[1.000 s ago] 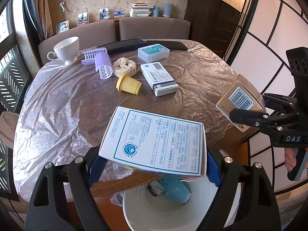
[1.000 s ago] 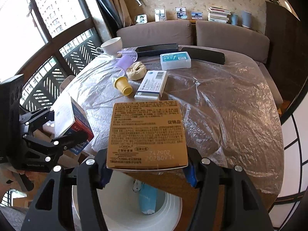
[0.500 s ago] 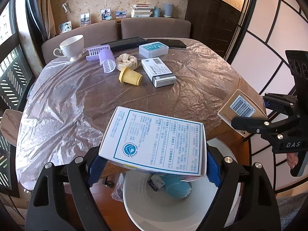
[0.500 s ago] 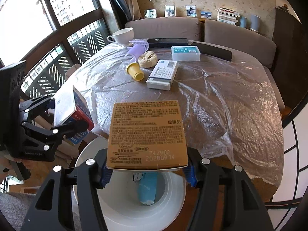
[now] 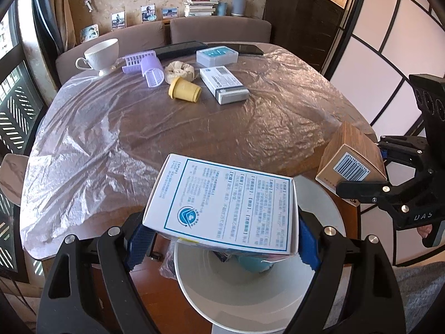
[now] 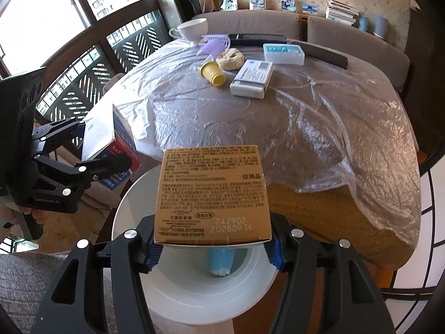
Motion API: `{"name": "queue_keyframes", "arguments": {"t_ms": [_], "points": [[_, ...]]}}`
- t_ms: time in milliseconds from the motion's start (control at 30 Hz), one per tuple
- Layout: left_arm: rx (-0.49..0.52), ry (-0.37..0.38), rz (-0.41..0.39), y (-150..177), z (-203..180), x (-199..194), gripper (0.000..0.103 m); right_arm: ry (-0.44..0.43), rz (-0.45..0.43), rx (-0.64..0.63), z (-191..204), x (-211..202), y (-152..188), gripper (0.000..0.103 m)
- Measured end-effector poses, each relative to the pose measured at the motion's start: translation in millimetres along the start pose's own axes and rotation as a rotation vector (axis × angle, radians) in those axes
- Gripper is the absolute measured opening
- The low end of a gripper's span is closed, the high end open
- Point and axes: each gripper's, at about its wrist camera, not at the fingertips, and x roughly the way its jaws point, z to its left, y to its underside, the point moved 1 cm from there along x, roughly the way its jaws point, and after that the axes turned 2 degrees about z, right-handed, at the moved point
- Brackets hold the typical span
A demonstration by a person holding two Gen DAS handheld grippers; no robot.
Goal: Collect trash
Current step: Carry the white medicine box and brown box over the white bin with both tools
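My left gripper (image 5: pixel 222 239) is shut on a white box with blue print (image 5: pixel 225 203) and holds it over the open white trash bin (image 5: pixel 328 214). My right gripper (image 6: pixel 212 247) is shut on a brown cardboard box (image 6: pixel 212 192) and holds it over the same bin (image 6: pixel 125 211). The white box also shows in the right wrist view (image 6: pixel 111 142), and the brown box in the left wrist view (image 5: pixel 350 158). A blue item (image 6: pixel 221 261) lies inside the bin.
On the plastic-covered round table (image 5: pixel 167 128) lie a grey-white box (image 5: pixel 224 83), a yellow cup (image 5: pixel 183 92), a crumpled wad (image 5: pixel 179 70), purple curlers (image 5: pixel 151 73), a teacup (image 5: pixel 100 55) and a clear-lidded box (image 5: pixel 217 55). Chairs stand behind the table.
Both grippers have drawn back from the table with their boxes. More of the bin's opening now shows under each box.
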Motion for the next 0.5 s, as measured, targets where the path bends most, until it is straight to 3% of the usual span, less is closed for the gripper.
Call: {"name": "queue_keyframes", "arguments": {"t_ms": [500], "points": [[0.050,0.028,0.068,21.2,-11.3,4.5,0.086,-0.029,0.080,-0.015,7.7,14.4,18.0,0.058]]}}
